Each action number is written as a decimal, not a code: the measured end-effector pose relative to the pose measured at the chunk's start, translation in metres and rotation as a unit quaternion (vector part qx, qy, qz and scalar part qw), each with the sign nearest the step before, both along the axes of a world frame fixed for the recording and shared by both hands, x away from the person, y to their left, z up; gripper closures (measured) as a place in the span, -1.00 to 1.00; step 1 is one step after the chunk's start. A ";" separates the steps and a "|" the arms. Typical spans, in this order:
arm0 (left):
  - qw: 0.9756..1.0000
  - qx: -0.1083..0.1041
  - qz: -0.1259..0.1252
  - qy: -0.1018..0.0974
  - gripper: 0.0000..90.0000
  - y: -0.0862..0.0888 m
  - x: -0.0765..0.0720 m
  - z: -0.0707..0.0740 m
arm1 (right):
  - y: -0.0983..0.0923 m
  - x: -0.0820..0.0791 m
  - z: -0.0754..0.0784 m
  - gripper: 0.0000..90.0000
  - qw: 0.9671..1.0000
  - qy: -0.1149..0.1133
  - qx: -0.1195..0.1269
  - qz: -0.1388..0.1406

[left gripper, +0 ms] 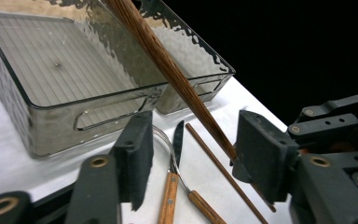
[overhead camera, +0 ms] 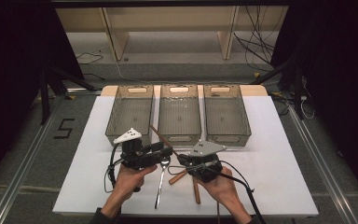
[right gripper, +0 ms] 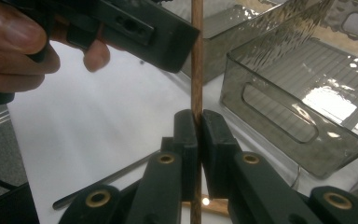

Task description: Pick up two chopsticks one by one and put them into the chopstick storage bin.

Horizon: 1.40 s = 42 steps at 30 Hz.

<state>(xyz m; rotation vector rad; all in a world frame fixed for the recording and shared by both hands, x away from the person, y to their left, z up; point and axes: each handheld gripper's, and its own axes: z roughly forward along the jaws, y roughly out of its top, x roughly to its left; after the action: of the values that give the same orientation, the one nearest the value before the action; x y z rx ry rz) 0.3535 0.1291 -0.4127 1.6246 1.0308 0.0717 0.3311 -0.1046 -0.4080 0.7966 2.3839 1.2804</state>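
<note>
The lower end of the wooden chopstick [right gripper: 196, 56] is hidden between the pads of the right gripper [right gripper: 197, 122], which are pressed tight on it, so its tip cannot be seen. The stick is thin, round and brown with a dark grain, and it rises slanted from that gripper toward the front of the middle bin [overhead camera: 179, 114]. The left gripper [left gripper: 191, 154] has its jaws half apart around the stick; one pad seems to touch it, the other is clearly away, and I cannot tell if it presses. On the white table [overhead camera: 279, 154] lie a 2nd chopstick [left gripper: 223, 175], a metal spoon [overhead camera: 161, 179] and a knife with wooden handle [left gripper: 170, 186], partly covered by the grippers. The 3 bins are clear grey plastic with ribbed floors and wavy walls.
</note>
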 end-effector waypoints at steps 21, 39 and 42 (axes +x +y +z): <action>0.996 -0.073 -0.033 0.038 0.74 0.005 0.005 -0.005 | 0.006 -0.005 -0.006 0.90 1.000 -0.011 0.019 0.013; 0.998 -0.058 -0.017 0.010 0.87 0.038 0.017 0.028 | -0.026 -0.005 0.000 0.16 0.999 0.001 0.049 0.016; 0.999 -0.045 -0.007 0.003 0.87 0.048 0.025 0.039 | -0.039 -0.005 -0.002 -0.02 0.999 0.006 0.054 0.004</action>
<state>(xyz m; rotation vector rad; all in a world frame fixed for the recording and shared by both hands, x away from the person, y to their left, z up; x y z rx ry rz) 0.3783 0.1773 -0.3734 1.5524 1.0132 0.0100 0.3262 -0.1434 -0.4099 0.8274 2.3462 1.4210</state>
